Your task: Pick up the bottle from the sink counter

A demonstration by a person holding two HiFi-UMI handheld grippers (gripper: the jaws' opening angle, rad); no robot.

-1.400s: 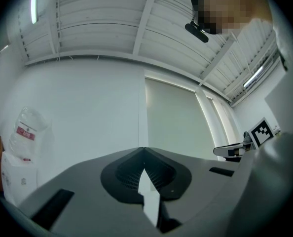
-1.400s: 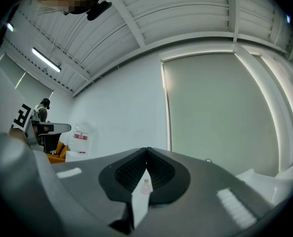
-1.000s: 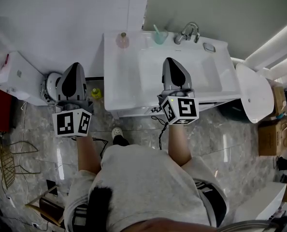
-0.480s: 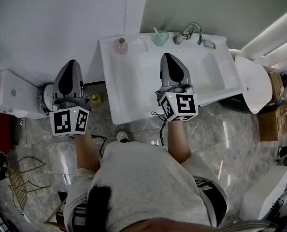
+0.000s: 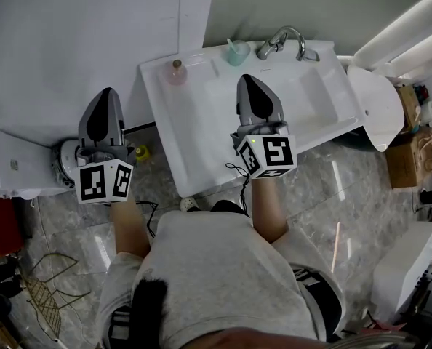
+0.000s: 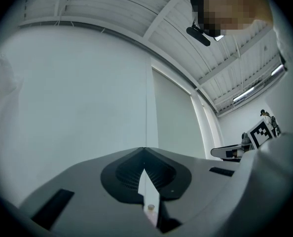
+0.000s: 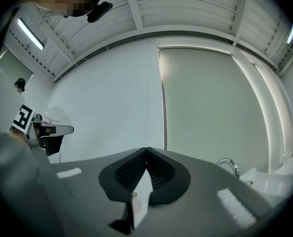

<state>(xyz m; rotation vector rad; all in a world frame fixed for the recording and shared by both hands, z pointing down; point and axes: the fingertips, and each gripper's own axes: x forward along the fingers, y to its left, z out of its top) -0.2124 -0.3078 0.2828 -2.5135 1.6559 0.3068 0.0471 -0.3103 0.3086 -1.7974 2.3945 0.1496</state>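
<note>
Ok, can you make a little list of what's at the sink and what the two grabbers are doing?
place: white sink counter against the wall
bottle: pink, standing at the counter's back left corner, nothing touching it
cup: teal, beside the faucet
left gripper: shut, empty, over the floor left of the counter
right gripper: shut, empty, over the counter, nearer the person than the cup
task step: bottle not yet picked up

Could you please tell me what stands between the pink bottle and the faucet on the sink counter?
A teal cup stands between the bottle and the faucet; the head view shows it.
</note>
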